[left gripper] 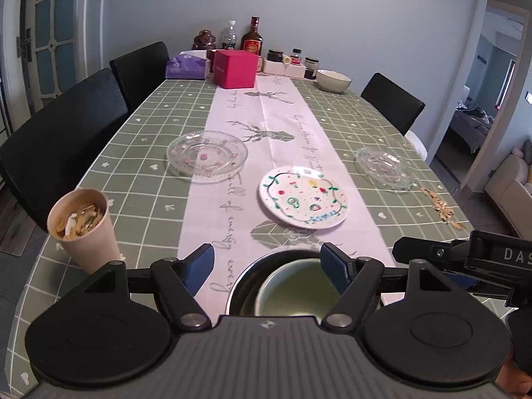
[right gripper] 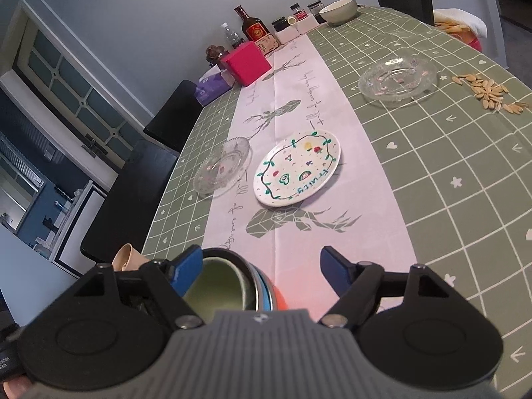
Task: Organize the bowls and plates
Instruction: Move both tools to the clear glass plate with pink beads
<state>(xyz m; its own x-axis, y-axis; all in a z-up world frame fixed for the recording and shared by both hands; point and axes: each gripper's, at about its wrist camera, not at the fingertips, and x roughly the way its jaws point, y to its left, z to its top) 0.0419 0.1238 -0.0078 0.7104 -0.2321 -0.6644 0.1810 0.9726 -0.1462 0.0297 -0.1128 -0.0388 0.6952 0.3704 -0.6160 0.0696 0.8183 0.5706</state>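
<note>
Both claws are standing released: the left claw [left gripper: 267,267] and right claw [right gripper: 262,269] are hovering over nested bowls [left gripper: 292,287] at the bench's near edge, gripping nothing. A painted plate [left gripper: 303,197] is lying mid-bench between two glass dishes [left gripper: 206,155]; another bowl [left gripper: 333,80] is sitting at the far end.

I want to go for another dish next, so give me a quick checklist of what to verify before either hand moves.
1. Left tongs open, nothing gripped: ok.
2. Right tongs open, nothing gripped: ok.
3. Pale green bowl nested in the dark-rimmed bowl: ok.
4. White round plate painted with fruit lies flat, nothing on it: ok.
5. Two clear glass plates lie apart, unstacked: not ok.
6. Loose seeds near the right glass plate: not ok.
</note>
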